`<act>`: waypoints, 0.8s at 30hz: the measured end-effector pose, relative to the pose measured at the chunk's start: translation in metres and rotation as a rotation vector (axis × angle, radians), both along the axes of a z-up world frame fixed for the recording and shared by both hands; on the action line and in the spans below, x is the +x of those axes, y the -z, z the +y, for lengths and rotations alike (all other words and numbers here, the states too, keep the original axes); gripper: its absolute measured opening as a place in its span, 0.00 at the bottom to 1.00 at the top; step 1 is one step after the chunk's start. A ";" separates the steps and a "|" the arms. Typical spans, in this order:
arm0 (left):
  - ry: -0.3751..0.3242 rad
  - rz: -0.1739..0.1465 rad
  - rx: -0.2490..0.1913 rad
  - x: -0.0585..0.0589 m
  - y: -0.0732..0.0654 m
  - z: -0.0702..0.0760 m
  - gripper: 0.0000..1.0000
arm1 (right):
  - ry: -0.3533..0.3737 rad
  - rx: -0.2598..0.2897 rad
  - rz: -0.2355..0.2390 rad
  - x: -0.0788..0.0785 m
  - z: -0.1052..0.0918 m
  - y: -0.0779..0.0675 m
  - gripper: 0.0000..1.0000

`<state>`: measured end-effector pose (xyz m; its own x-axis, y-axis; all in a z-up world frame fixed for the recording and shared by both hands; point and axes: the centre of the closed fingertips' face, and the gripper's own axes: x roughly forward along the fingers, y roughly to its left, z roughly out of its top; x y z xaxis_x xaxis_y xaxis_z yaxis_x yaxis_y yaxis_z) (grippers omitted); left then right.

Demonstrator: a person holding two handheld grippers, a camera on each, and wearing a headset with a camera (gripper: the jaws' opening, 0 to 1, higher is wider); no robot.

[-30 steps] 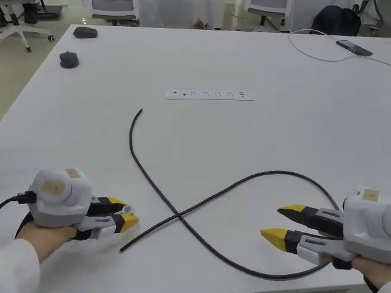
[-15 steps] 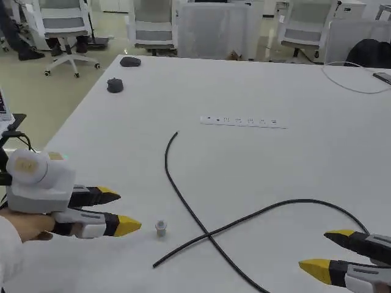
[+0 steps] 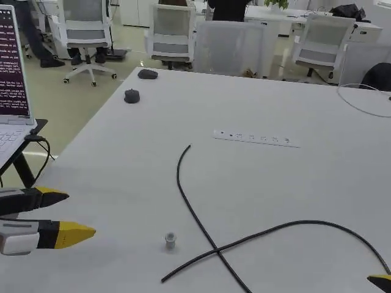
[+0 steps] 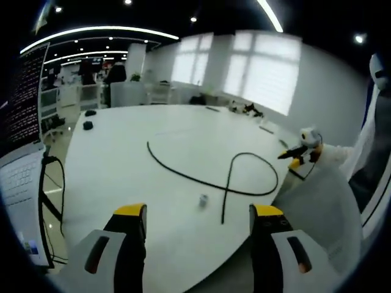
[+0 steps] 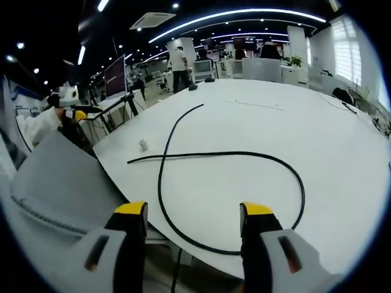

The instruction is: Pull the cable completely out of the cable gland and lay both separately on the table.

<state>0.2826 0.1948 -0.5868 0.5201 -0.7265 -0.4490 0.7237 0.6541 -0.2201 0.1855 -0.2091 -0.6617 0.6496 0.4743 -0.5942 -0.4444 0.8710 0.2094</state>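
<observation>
A long black cable (image 3: 201, 223) lies looped on the white table (image 3: 275, 177), crossing itself near the front edge; it also shows as the cable (image 4: 201, 180) and the cable (image 5: 183, 159). A small grey cable gland (image 3: 170, 240) stands alone on the table, just left of the cable, apart from it; the gland (image 4: 203, 199) and the gland (image 5: 143, 144) look tiny in the gripper views. My left gripper (image 3: 61, 215) is open and empty, off the table's left edge. My right gripper (image 5: 192, 220) is open and empty, back from the front edge; one yellow fingertip (image 3: 382, 281) shows at the bottom right.
A white power strip (image 3: 256, 138) lies mid-table. Two dark computer mice (image 3: 132, 96) sit at the far left corner. A laptop (image 3: 12, 91) on a stand is left of the table. Office chairs (image 3: 171, 36) stand beyond the far edge. A thin white cable (image 3: 360, 104) lies far right.
My left gripper has opened, left the cable gland standing on the table and drawn back left off the table. My right gripper has withdrawn to the lower right. The head camera has tilted up.
</observation>
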 end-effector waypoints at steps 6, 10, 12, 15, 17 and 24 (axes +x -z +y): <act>0.020 0.016 0.004 -0.010 0.009 -0.010 0.71 | 0.029 0.017 0.018 -0.005 0.001 0.005 0.63; 0.015 0.014 -0.001 -0.009 0.011 -0.012 0.70 | 0.027 0.020 0.019 -0.006 0.003 0.004 0.63; 0.005 0.016 -0.017 -0.009 0.010 -0.015 0.70 | 0.023 0.017 0.024 -0.008 0.004 0.005 0.62; 0.002 0.013 -0.020 -0.009 0.010 -0.016 0.70 | 0.020 0.019 0.026 -0.008 0.005 0.006 0.62; 0.002 0.012 -0.025 -0.009 0.009 -0.017 0.70 | 0.016 0.014 0.028 -0.009 0.004 0.006 0.62; 0.021 0.000 -0.006 -0.015 0.008 -0.022 0.70 | 0.021 0.012 0.031 -0.013 0.005 0.010 0.62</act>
